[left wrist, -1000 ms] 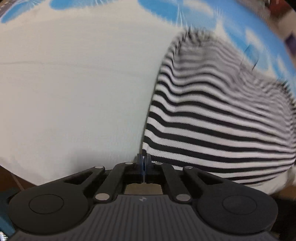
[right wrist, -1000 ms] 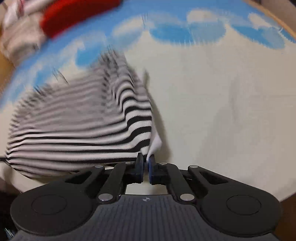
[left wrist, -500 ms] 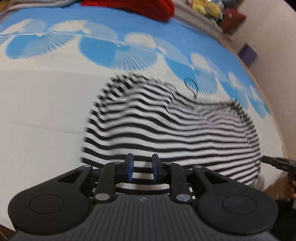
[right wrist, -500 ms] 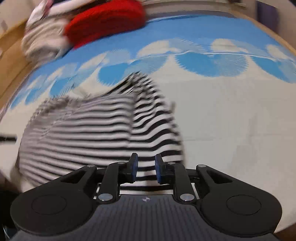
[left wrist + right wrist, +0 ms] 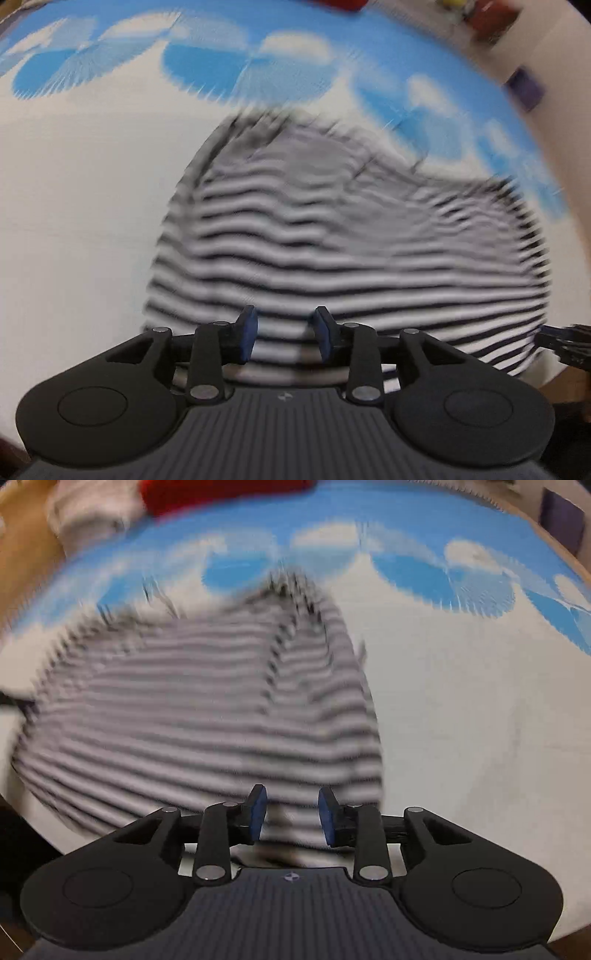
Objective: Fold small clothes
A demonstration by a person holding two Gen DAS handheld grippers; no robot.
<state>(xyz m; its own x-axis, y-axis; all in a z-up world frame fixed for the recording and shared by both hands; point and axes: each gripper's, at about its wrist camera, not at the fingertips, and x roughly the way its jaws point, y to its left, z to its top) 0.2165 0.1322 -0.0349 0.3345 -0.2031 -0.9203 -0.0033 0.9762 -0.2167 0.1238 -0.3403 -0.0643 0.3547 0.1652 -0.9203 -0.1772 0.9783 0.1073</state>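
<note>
A black-and-white striped garment (image 5: 351, 251) lies spread on a white and blue patterned cloth (image 5: 74, 221), blurred by motion. My left gripper (image 5: 284, 334) is open and empty over the garment's near hem, towards its left side. In the right wrist view the same striped garment (image 5: 207, 716) fills the left and middle. My right gripper (image 5: 291, 818) is open and empty over the near hem, towards the garment's right side. The tip of the right gripper shows at the right edge of the left wrist view (image 5: 565, 341).
A red garment (image 5: 221, 491) and a pale bundle of clothes (image 5: 88, 520) lie at the far edge of the cloth. A wooden table edge (image 5: 26, 542) shows at the far left. A purple box (image 5: 524, 86) stands by the wall at far right.
Both grippers were shut on the striped garment's corners one second ago. They have let go and opened wider, and the garment now lies flat on the cloth.
</note>
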